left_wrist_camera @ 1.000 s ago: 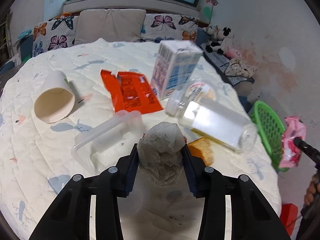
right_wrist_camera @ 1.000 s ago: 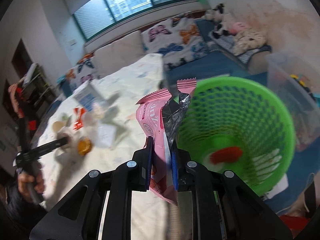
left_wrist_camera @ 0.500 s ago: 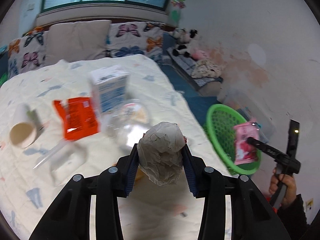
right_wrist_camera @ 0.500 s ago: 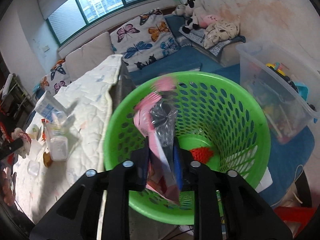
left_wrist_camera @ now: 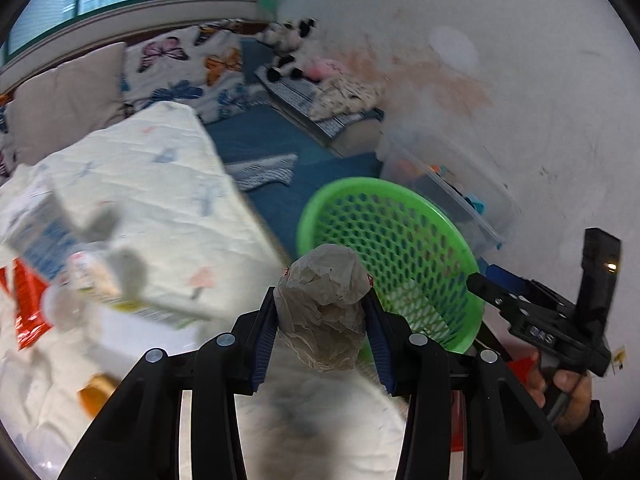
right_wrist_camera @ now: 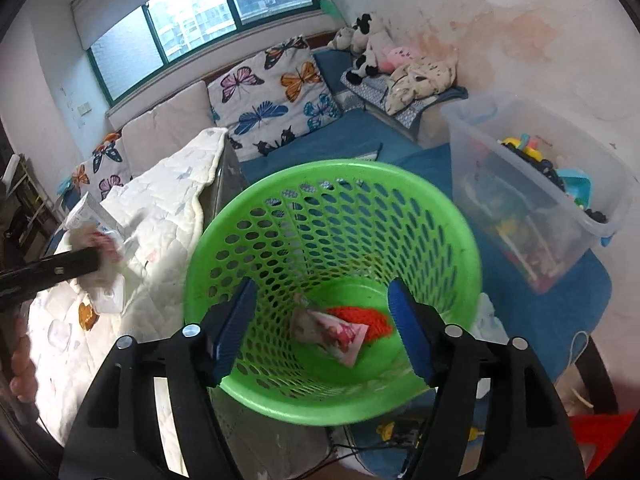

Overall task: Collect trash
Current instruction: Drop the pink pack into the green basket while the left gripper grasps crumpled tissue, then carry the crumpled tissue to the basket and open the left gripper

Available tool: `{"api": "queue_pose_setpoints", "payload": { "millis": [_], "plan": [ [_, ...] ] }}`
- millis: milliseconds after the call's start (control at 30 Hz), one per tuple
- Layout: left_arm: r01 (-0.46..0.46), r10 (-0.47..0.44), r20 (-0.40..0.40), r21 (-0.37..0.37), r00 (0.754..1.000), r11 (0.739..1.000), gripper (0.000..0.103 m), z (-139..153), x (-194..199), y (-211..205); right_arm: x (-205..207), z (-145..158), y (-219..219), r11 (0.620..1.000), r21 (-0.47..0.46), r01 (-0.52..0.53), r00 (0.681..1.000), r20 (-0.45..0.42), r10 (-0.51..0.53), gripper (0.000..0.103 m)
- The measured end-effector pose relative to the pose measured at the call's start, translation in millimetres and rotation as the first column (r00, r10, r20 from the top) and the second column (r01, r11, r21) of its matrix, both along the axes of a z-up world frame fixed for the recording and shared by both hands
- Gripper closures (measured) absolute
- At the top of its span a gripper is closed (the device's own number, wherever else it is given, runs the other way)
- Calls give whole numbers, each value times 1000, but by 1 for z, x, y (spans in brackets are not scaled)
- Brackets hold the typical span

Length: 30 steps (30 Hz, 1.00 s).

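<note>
Fingers (left_wrist_camera: 266,344) of left gripper (left_wrist_camera: 322,316) clamped on 1 crumpled paper wad (left_wrist_camera: 324,308), held near rim of 1 green basket (right_wrist_camera: 460,240). Right gripper (right_wrist_camera: 322,320) over basket, jaws opening, nothing btwn them. In basket: 1 pink wrapper (right_wrist_camera: 340,332), 1 red item (right_wrist_camera: 366,318). On quilt (left_wrist_camera: 168,184), blurred: 1 milk carton (left_wrist_camera: 44,236), 1 orange-red wrapper (left_wrist_camera: 28,308); other bits can't be counted.

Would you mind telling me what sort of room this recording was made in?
Probably a home bedroom or playroom: butterfly-print cushions under a window, stuffed toys, and a clear bin of toys.
</note>
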State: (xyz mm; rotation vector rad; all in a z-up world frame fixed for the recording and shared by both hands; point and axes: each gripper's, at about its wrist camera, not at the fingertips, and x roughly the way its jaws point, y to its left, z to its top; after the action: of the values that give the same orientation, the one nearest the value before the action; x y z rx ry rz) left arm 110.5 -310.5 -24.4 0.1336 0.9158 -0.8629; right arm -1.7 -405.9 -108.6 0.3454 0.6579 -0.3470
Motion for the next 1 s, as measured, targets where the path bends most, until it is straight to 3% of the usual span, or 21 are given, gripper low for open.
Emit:
{"api": "queue_pose_setpoints", "payload": {
  "millis": [433,500,567,667,1000],
  "plan": [
    [70,-67,-64,44,996,997,58,-26,-5,-72,-33,0,-4,999,6,33,999,31,-33,22],
    [73,-69,-81,40,994,997,47,-31,-5,-76,-36,-3,-5,999,12,38,999,29,-39,21],
    [70,-67,-83,34,994,997,42,-33,-6,-80,-37,-5,-6,999,15,43,999,24,-43,21],
    [82,-80,-84,25,993,996,33,-36,-9,-82,-39,-7,-5,999,24,48,999,20,-49,21],
    [24,-25,2,46,1000,999,28,-18,-15,-39,-31,-5,13,1000,22,0,1000,21,-1,19]
  ]
}}
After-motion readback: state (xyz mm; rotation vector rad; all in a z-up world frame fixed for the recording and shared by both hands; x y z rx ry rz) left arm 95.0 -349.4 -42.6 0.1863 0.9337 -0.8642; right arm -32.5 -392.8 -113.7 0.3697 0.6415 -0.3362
